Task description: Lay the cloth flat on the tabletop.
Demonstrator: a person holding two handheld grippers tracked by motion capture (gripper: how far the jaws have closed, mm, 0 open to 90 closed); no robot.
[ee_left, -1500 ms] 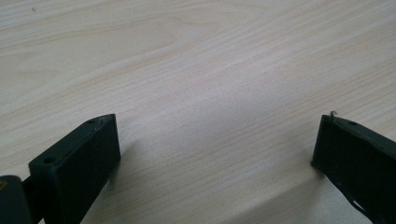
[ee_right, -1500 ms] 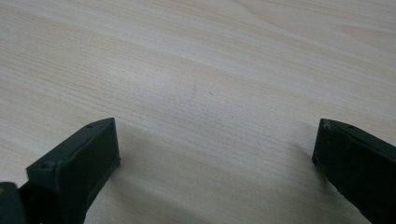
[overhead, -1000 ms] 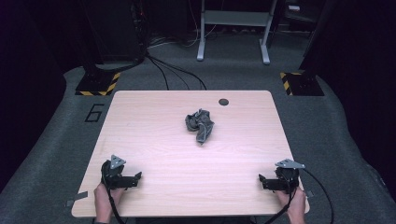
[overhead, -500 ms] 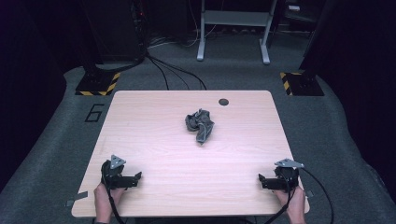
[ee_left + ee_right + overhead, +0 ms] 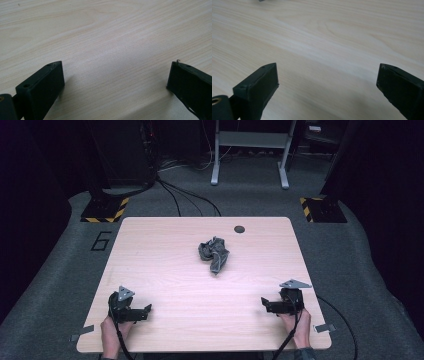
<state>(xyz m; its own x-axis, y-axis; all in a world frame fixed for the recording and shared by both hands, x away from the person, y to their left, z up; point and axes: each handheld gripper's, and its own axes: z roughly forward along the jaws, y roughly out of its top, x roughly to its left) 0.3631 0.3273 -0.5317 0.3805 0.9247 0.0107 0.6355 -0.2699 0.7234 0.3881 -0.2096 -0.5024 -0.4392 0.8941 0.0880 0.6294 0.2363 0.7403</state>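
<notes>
Resting near the tabletop's (image 5: 165, 265) near edge, both tools gaping wide, empty.
Left tool (image 5: 146, 310) and right tool (image 5: 263, 304) are flanking open wood; crumpled cloth (image 5: 214, 255) is lying far, centre.

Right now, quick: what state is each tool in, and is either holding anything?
Left tool: open, jaws wide apart over bare table, holding nothing.
Right tool: open, holding nothing.

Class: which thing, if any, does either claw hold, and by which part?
Nothing. Both the left claw and right claw are open, apart from the cloth.
</notes>
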